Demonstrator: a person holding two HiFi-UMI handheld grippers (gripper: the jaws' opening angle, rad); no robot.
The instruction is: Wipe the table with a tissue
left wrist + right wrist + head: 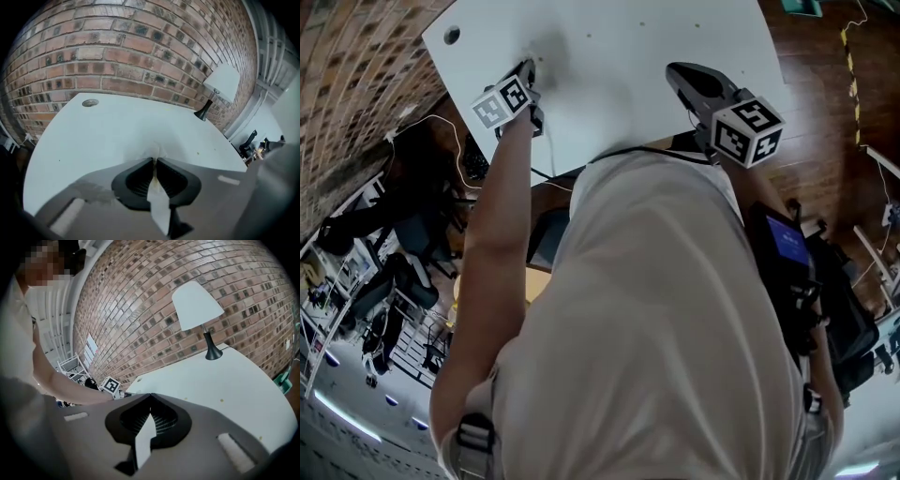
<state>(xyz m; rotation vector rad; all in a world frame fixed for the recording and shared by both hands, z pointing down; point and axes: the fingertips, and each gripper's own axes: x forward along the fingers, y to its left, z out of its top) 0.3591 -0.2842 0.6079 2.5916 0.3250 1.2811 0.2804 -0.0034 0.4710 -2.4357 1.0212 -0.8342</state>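
With left hand-held gripper (155, 160) clenched on only a thin pinch of tissue (158, 149) against the counter (117, 126), risked tearing it or dragging it loose if pushed hard.

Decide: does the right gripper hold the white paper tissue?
No, the right gripper is shut on nothing; the thin white paper tissue sits pinched in the left gripper.

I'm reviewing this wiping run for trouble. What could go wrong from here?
The tissue is pinched right at the tips of the left gripper, so dragging it across the table may tear it or pull it free. The lamp stands near the table's far corner, so a wide sweep might knock it over.
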